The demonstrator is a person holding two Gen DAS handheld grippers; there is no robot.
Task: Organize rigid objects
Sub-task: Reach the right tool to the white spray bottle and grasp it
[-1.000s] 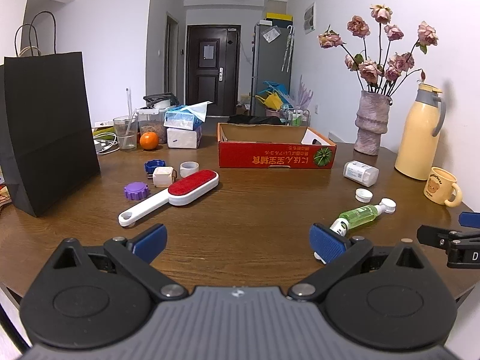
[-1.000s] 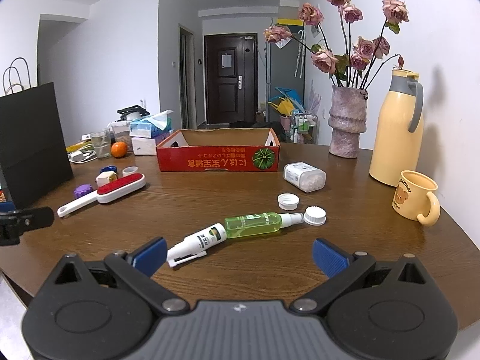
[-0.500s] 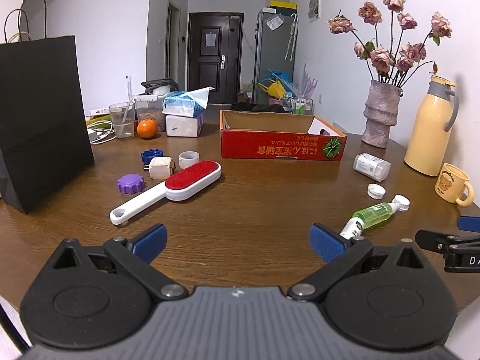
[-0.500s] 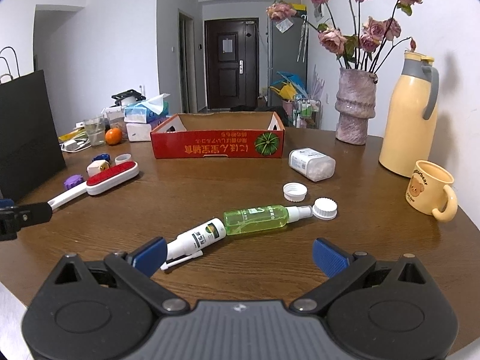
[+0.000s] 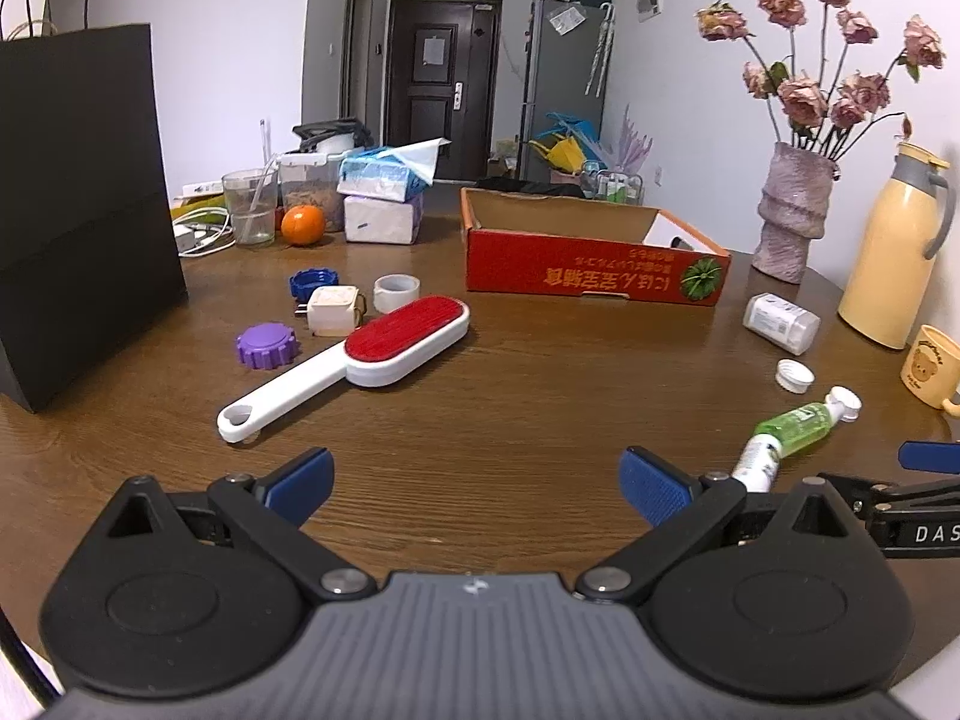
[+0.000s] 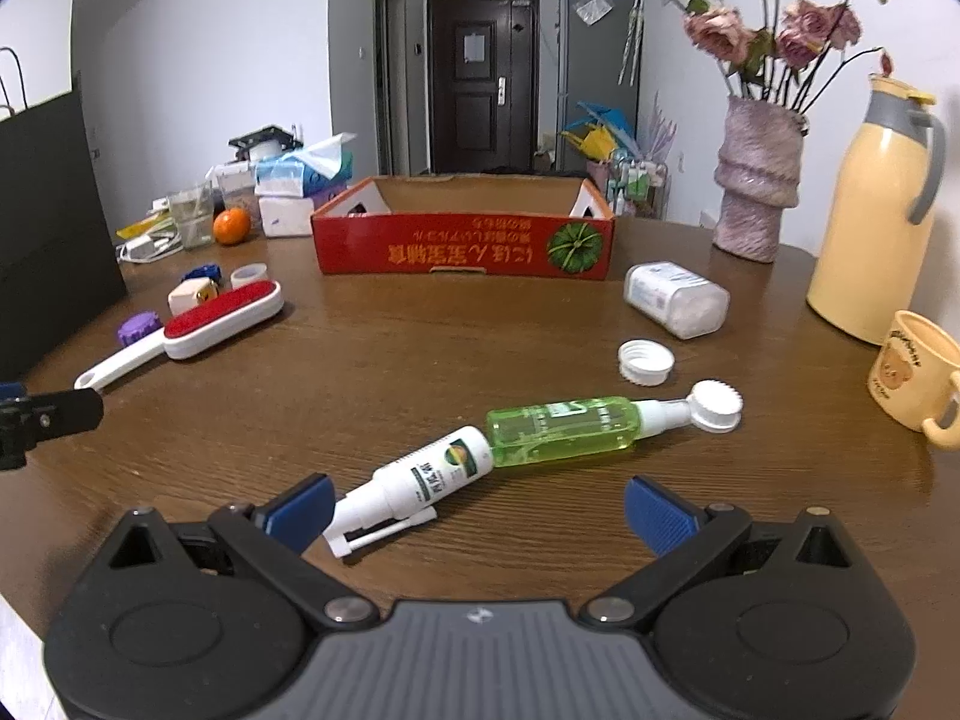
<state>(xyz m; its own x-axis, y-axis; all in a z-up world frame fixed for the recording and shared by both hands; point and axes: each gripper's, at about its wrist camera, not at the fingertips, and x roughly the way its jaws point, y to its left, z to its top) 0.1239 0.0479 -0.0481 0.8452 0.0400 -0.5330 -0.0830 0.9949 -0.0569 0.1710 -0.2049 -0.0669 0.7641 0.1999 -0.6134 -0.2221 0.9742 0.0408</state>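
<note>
Bare wood lies open ahead of the left gripper (image 5: 477,480) toward twelve o'clock, the lint brush (image 5: 366,357) blocking eleven o'clock, while the white spray bottle (image 6: 414,477) crowds the right gripper (image 6: 480,510) at eleven o'clock.

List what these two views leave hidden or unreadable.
- Red box interior: both views, its front wall hides the floor.
- Mug: left wrist view, cut by the right edge.
- White spray bottle: left wrist view, its lower end sits behind the left tool.
- Bottle labels: too small to read.
</note>
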